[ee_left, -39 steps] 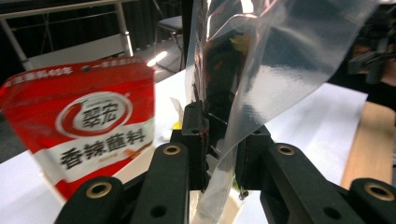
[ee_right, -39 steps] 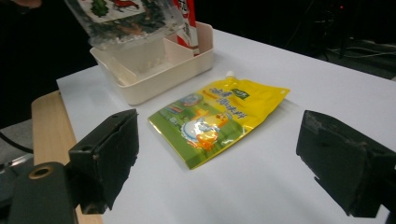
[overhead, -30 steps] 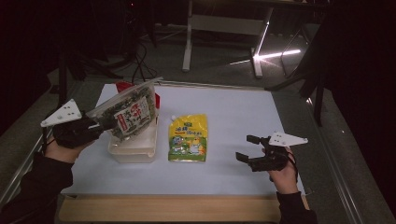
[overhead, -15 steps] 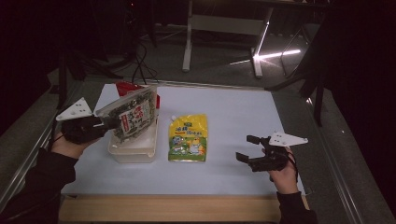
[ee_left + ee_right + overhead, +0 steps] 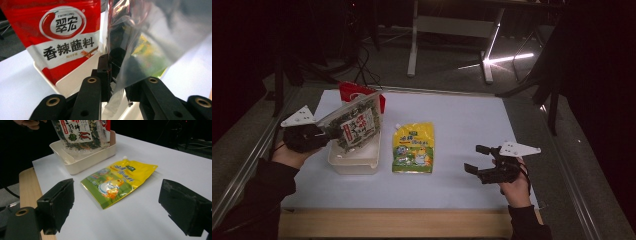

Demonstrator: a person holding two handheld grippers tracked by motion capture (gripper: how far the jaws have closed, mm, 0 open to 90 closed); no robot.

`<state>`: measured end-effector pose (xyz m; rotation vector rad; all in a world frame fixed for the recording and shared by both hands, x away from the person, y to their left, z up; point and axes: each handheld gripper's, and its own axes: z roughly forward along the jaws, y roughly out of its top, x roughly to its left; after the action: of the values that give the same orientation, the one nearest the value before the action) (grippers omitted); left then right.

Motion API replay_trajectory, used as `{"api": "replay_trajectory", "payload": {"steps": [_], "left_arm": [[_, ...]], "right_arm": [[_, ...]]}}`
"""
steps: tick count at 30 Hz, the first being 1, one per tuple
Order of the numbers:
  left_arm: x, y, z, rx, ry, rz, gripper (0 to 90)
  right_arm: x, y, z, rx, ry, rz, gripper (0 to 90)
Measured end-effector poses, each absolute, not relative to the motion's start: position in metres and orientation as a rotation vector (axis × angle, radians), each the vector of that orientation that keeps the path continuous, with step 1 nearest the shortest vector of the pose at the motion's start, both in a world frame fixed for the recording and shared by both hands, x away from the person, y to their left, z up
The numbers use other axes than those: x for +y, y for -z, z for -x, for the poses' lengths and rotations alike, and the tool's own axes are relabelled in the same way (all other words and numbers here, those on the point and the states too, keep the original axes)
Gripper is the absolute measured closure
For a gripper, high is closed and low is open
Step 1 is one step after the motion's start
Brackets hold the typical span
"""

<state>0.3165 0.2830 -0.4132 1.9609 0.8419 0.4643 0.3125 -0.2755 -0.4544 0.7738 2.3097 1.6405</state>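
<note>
My left gripper (image 5: 326, 134) is shut on the edge of a clear snack bag (image 5: 354, 124) with dark green contents, holding it tilted above the white tray (image 5: 354, 164). In the left gripper view the bag's clear film (image 5: 140, 45) is pinched between the black jaws. A red pouch (image 5: 353, 92) (image 5: 67, 35) stands in the tray's far end. A yellow spouted pouch (image 5: 414, 147) (image 5: 117, 181) lies flat on the white table, right of the tray. My right gripper (image 5: 476, 158) (image 5: 115, 207) rests open near the front right, with nothing between its jaws.
The white table sheet (image 5: 462, 120) ends at a wooden front edge (image 5: 397, 222). Metal rails (image 5: 242, 170) run along both sides. Beyond the table stands a white frame leg (image 5: 414, 40) on a dark floor.
My left gripper has carried the snack bag to the right and lower, over the white tray. The right gripper and the yellow pouch have stayed where they were.
</note>
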Motion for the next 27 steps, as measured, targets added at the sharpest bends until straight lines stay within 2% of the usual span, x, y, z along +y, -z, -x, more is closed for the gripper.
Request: {"api": "replay_trajectory", "payload": {"steps": [12, 27], "left_arm": [[0.275, 0.390, -0.312, 0.824, -0.491, -2.021, 78.4], [0.271, 0.390, -0.317, 0.860, -0.472, -2.051, 78.5]], "right_arm": [[-0.276, 0.454, -0.312, 2.308, -1.641, -0.776, 12.8], [-0.276, 0.454, -0.313, 2.308, -1.640, -0.778, 12.8]]}}
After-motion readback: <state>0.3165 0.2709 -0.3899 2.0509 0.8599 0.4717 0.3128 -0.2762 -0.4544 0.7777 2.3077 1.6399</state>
